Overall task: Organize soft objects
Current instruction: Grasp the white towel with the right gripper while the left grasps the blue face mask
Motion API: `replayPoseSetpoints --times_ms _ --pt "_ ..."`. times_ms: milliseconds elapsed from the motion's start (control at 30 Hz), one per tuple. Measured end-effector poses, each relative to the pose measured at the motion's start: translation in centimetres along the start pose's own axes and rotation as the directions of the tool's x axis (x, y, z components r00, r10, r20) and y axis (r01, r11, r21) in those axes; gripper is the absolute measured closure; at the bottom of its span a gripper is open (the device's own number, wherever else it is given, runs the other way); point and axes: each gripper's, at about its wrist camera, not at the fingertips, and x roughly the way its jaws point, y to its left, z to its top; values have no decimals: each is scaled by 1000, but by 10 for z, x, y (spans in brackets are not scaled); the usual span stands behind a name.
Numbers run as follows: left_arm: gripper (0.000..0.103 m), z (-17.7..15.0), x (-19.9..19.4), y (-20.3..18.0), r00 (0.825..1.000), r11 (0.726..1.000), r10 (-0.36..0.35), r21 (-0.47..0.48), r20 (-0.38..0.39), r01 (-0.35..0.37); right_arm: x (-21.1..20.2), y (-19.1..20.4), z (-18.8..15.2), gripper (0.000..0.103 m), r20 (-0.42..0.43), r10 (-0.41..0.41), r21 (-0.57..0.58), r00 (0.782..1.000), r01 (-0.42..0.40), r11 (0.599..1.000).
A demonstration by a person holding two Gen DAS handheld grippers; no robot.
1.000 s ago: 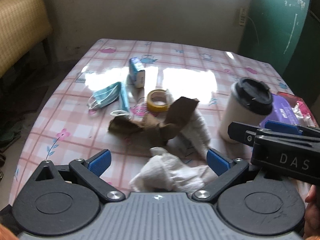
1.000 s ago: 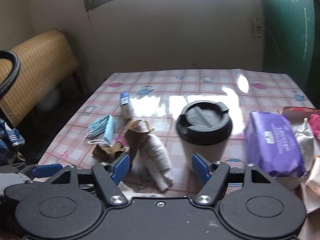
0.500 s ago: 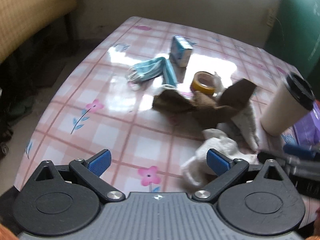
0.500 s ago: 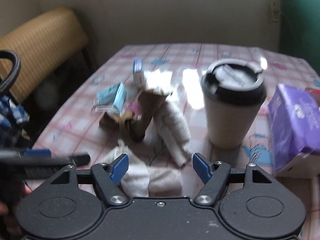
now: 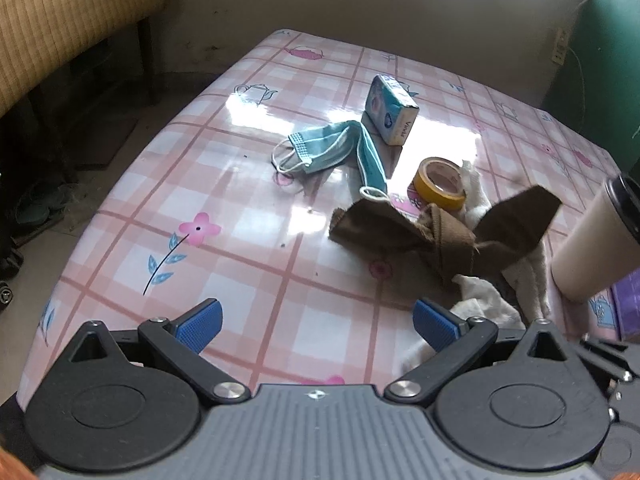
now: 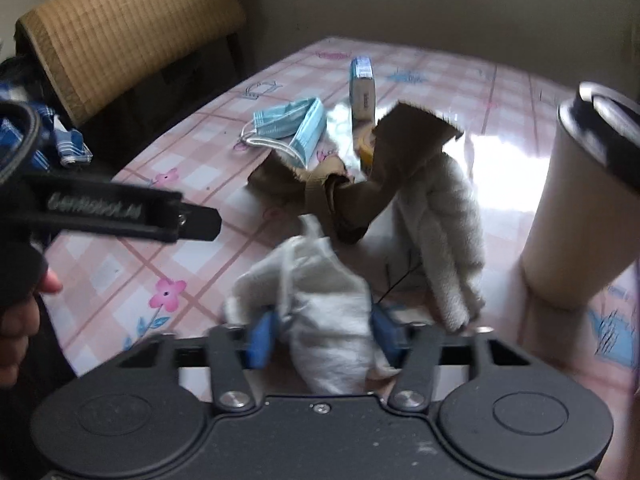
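Observation:
A crumpled white cloth (image 6: 320, 304) lies at the near edge of the pink checked table (image 5: 240, 208). My right gripper (image 6: 322, 336) is closing on it, both blue pads against its sides. In the left wrist view the same white cloth (image 5: 484, 304) peeks out at the right. A brown cloth (image 5: 440, 236) lies twisted just beyond it, over a fuzzy white towel (image 6: 444, 240). Blue face masks (image 5: 332, 148) lie farther back. My left gripper (image 5: 316, 322) hangs open over bare tabletop, left of the cloths, with nothing between its pads.
A tall cup with a black lid (image 6: 580, 208) stands close on the right of the towel. A yellow tape roll (image 5: 440, 184) and a tissue pack (image 5: 392, 114) sit behind the cloths. A woven chair back (image 6: 132, 28) stands off the table's left side.
Both grippers came down and nearer to the table. The right one moved onto the white cloth and its jaws narrowed around it. The left one swung left, away from the cloths.

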Motion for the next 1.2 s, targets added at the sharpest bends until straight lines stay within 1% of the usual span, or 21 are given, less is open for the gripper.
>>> replayPoseSetpoints --times_ms 33,100,267,333,367,433,500,567,633,700,733,767,800,867,900,933,967,1000,1067,1200 --pt "0 3 2 1 1000 1000 -4 -6 1 4 -1 -1 0 74 2 2 0 1000 -2 1000" --pt "0 10 5 3 1000 1000 -9 -12 8 9 -5 -6 -1 79 10 3 25 1000 -3 1000" --pt "0 47 18 4 998 1000 19 0 63 -19 -26 -23 -2 80 51 15 79 999 -19 997" --pt "0 66 27 1 997 1000 14 22 72 -15 -35 -27 -4 80 64 17 92 998 -23 995" --pt "0 75 31 -1 997 999 3 42 77 -6 -37 -28 -5 80 68 22 101 997 -29 994" --pt "0 91 44 -10 997 994 -8 113 81 -1 -42 -30 -6 80 73 26 112 997 -34 993" --pt "0 103 61 -21 997 982 20 186 72 -33 -44 -30 -7 80 75 32 115 997 -40 993" --pt "0 110 79 -27 998 970 41 235 57 -53 -43 -32 -6 80 79 35 117 996 -44 992" --pt "0 113 91 -30 999 965 31 258 37 -40 -42 -32 -4 80 83 31 120 996 -41 992" --pt "0 112 99 -34 1000 959 2 283 13 -6 -41 -33 -3 80 85 28 126 996 -38 991" --pt "2 111 102 -36 1000 956 -10 293 8 7 -41 -34 -3 80 88 29 132 996 -40 990" --pt "7 114 109 -36 1000 954 -8 300 2 7 -41 -34 -3 80 90 27 135 996 -40 990" --pt "27 112 111 -37 1000 952 -2 305 -3 3 -41 -34 -3 80 93 23 134 995 -35 990" --pt "42 108 111 -37 1000 951 -14 309 20 7 -44 -35 -2 80 97 25 134 995 -37 990" --pt "62 107 108 -35 999 953 -20 304 35 8 -45 -36 -2 80 100 27 135 995 -41 990" --pt "77 108 106 -33 999 956 -16 294 41 3 -46 -36 -1 80 104 29 137 994 -43 990" --pt "82 108 102 -31 999 962 -23 274 44 10 -49 -36 0 80 109 29 137 994 -44 990" --pt "84 109 100 -28 998 968 -36 251 50 22 -51 -36 1 80 114 26 136 993 -42 990" --pt "85 107 86 -25 997 974 -24 227 77 5 -57 -34 3 80 127 24 133 992 -41 990" --pt "85 100 45 -25 991 982 -3 189 135 -23 -64 -34 12 80 149 21 144 989 -43 989"
